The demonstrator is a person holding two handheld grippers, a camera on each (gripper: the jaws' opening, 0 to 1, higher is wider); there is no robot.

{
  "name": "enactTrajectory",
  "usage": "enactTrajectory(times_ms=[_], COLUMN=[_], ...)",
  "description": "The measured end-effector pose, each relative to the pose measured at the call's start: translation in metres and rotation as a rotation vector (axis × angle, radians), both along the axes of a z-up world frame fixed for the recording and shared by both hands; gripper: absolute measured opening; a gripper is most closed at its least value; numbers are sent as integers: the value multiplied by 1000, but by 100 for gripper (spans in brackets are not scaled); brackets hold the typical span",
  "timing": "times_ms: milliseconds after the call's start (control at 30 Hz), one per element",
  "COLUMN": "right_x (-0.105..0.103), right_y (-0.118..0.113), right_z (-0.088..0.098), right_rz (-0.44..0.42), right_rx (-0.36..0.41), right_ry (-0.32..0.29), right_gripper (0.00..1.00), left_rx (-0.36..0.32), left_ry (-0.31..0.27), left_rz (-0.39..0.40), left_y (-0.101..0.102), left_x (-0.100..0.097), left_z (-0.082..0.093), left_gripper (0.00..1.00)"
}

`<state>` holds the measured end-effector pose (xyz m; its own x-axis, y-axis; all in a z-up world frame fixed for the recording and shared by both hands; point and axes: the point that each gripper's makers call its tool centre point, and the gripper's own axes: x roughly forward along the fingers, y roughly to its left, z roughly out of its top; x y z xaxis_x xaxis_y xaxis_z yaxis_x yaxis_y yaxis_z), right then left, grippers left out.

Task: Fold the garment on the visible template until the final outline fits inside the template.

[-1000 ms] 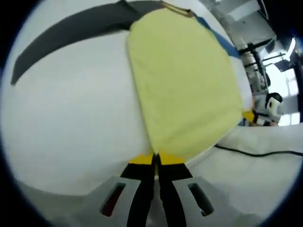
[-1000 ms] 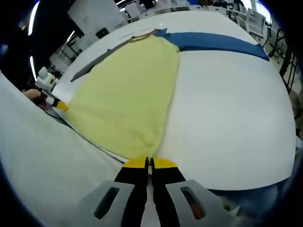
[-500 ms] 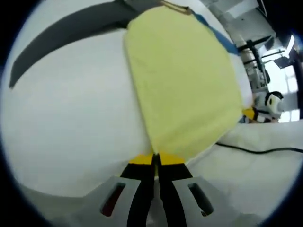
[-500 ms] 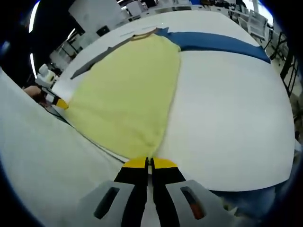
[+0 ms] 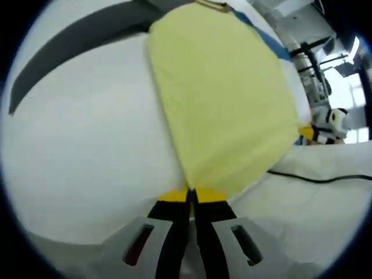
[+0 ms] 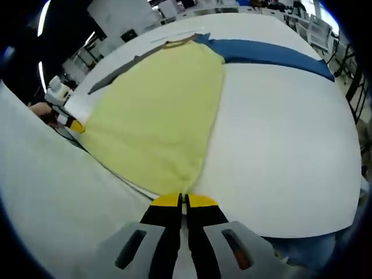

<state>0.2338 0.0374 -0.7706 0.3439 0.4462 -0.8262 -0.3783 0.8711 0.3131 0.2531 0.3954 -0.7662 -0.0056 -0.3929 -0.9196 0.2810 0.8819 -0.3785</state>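
Observation:
A pale yellow garment (image 5: 221, 99) lies spread on a white table (image 5: 87, 157). In the left gripper view my left gripper (image 5: 190, 195) is shut on the garment's near corner, the yellow cloth running straight out of the closed jaws. The right gripper view has my right gripper (image 6: 182, 200) shut on another near corner of the same garment (image 6: 157, 116). Each gripper appears small in the other's view: the right gripper (image 5: 315, 133) at the cloth's right corner, the left gripper (image 6: 64, 120) at its left corner. A grey band (image 5: 75, 43) and a blue band (image 6: 273, 52) run out from under the garment's far end.
White fabric (image 5: 308, 226) hangs in front of the table's near edge, also in the right gripper view as white fabric (image 6: 52, 203). A black cable (image 5: 317, 179) crosses it. Room equipment (image 6: 116, 23) stands beyond the far edge of the table (image 6: 290, 151).
Both views have shifted slightly, so the garment sits a little differently in the picture. Both grippers stay shut on their corners; the cloth has not visibly changed shape.

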Motion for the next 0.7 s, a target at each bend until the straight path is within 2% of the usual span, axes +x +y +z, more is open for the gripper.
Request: enactTrajectory(times_ms=[167,333,700], right_x=[0,3,25], right_y=[0,-3,-23], right_z=[1,4,12], right_rz=[-7,-10,-49], right_rx=[12,16,-4], right_ry=[-8,-15,-44], right_gripper=[4,11,14], left_rx=[2,-14,-54], left_ry=[1,0,-36], left_rz=[-15,-11,25], left_y=[1,3,-1], left_x=[-2,0,18], left_z=[0,4,16], left_gripper=[0,2,9])
